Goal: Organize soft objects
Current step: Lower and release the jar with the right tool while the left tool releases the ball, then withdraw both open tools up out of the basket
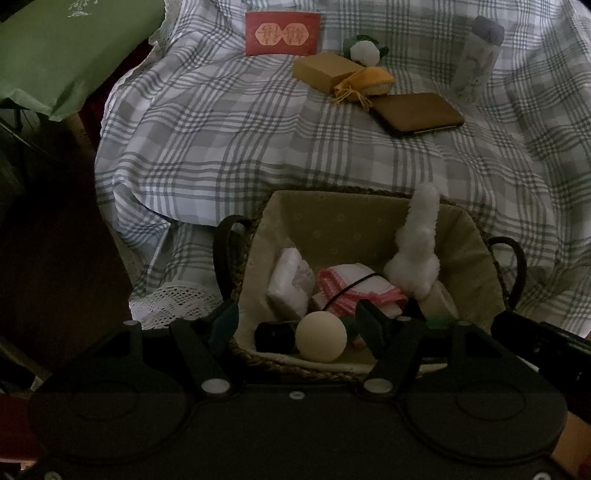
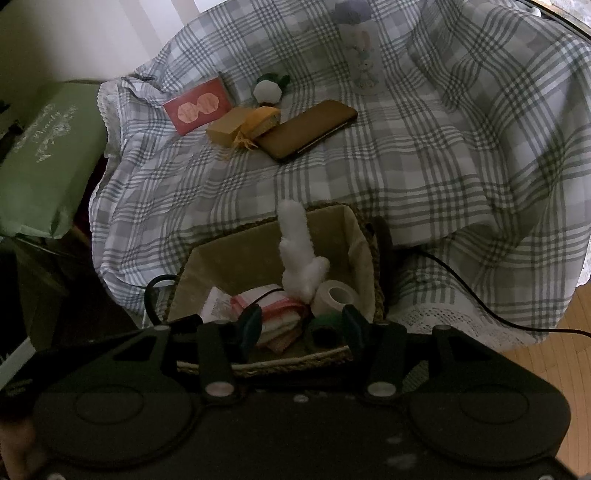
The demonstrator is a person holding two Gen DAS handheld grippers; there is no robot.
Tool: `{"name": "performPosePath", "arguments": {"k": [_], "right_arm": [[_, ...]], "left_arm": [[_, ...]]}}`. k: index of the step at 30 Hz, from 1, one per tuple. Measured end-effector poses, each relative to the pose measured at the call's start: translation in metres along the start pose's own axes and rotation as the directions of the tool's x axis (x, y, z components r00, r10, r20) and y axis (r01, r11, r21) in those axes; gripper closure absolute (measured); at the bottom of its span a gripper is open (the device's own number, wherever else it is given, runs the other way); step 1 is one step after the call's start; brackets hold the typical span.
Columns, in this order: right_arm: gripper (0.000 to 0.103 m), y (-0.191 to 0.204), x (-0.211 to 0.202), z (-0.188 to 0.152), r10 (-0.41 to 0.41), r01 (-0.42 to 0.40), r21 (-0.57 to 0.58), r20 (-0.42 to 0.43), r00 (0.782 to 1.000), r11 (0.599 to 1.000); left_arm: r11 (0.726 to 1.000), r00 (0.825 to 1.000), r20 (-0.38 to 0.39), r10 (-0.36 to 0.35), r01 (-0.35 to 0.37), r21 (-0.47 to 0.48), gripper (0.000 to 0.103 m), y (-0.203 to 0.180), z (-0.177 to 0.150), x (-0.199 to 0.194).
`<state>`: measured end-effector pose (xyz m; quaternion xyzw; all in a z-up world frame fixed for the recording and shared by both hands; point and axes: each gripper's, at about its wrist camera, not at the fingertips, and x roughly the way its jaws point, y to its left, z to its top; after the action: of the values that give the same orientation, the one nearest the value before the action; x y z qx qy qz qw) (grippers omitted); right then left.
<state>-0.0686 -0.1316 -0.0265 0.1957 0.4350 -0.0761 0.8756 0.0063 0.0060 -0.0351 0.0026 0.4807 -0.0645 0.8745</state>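
Observation:
A woven basket (image 1: pixel 476 258) (image 2: pixel 236 258) with a beige lining sits on the checked cloth. It holds a white fluffy plush (image 1: pixel 417 251) (image 2: pixel 299 254), a pink-edged cloth bundle (image 1: pixel 354 288) (image 2: pixel 273 306), a white tissue pack (image 1: pixel 291 280), a tape roll (image 2: pixel 338 293) and a dark green roll (image 2: pixel 325 328). My left gripper (image 1: pixel 297 321) hangs open over the near rim. A cream ball (image 1: pixel 321 341) lies between its fingers with a gap on both sides. My right gripper (image 2: pixel 303 325) stands open above the cloth bundle and the green roll.
At the back of the checked cloth (image 1: pixel 221 147) lie a red envelope (image 1: pixel 282 33), a tan box (image 1: pixel 325 70), a yellow pouch (image 1: pixel 365 83), a brown case (image 1: pixel 417 112), a white-and-green plush (image 1: pixel 364 50) and a printed bottle (image 1: pixel 476 62). A green bag (image 1: pixel 62 55) stands on the left. A black cable (image 2: pixel 480 299) runs on the right.

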Motion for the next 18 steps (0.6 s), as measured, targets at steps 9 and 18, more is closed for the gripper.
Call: {"name": "performPosePath", "arguments": {"k": [9, 18], "right_arm": [[0.055, 0.0012, 0.0052, -0.0001, -0.026, 0.026, -0.003, -0.033, 0.999, 1.000], [0.052, 0.0002, 0.0098, 0.0004, -0.057, 0.057, 0.001, -0.061, 0.996, 0.998]], "left_arm": [[1.000, 1.000, -0.015, 0.010, -0.010, 0.004, 0.036, 0.0000, 0.0004, 0.0021], [1.000, 0.999, -0.025, 0.021, -0.021, 0.008, 0.036, -0.0010, 0.0010, 0.0038]]}}
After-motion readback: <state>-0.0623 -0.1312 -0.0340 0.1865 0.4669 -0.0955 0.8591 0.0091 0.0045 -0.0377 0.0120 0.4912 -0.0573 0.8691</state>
